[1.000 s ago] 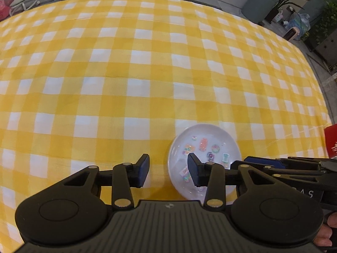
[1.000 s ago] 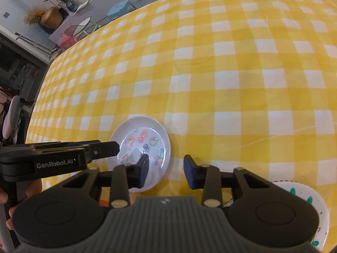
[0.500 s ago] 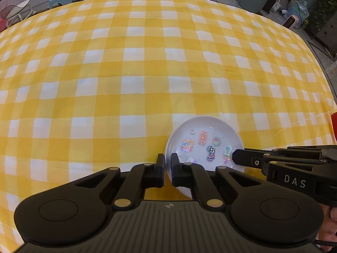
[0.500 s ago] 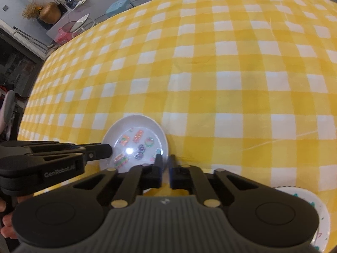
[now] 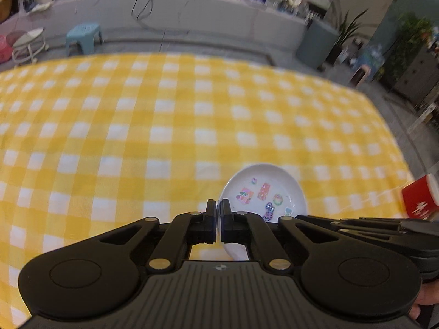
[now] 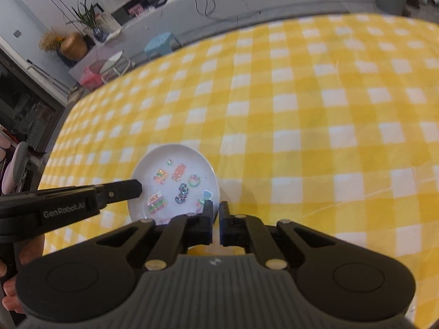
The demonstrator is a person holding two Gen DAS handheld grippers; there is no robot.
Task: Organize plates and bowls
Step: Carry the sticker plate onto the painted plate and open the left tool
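A small white plate (image 5: 263,192) (image 6: 175,181) with colourful stickers is over the yellow checked tablecloth (image 5: 164,126). My left gripper (image 5: 218,205) is shut on its left rim, and white rim shows between the pads. My right gripper (image 6: 216,208) is shut on the plate's right rim. Each gripper shows in the other's view: the left gripper (image 6: 131,189) reaches in from the left, and the right gripper (image 5: 296,219) reaches in from the right. The plate's near edge is hidden behind the fingers. A faint shadow lies on the cloth beside the plate.
A red cup (image 5: 419,200) stands at the table's right edge. Beyond the far table edge are a blue stool (image 5: 83,37), a grey bin (image 5: 315,41) and potted plants. A person's hand (image 6: 16,282) holds the left gripper's handle.
Both grippers went from open around the plate's rim to shut on it. Both views have tilted up and risen, so the room beyond the table now shows.
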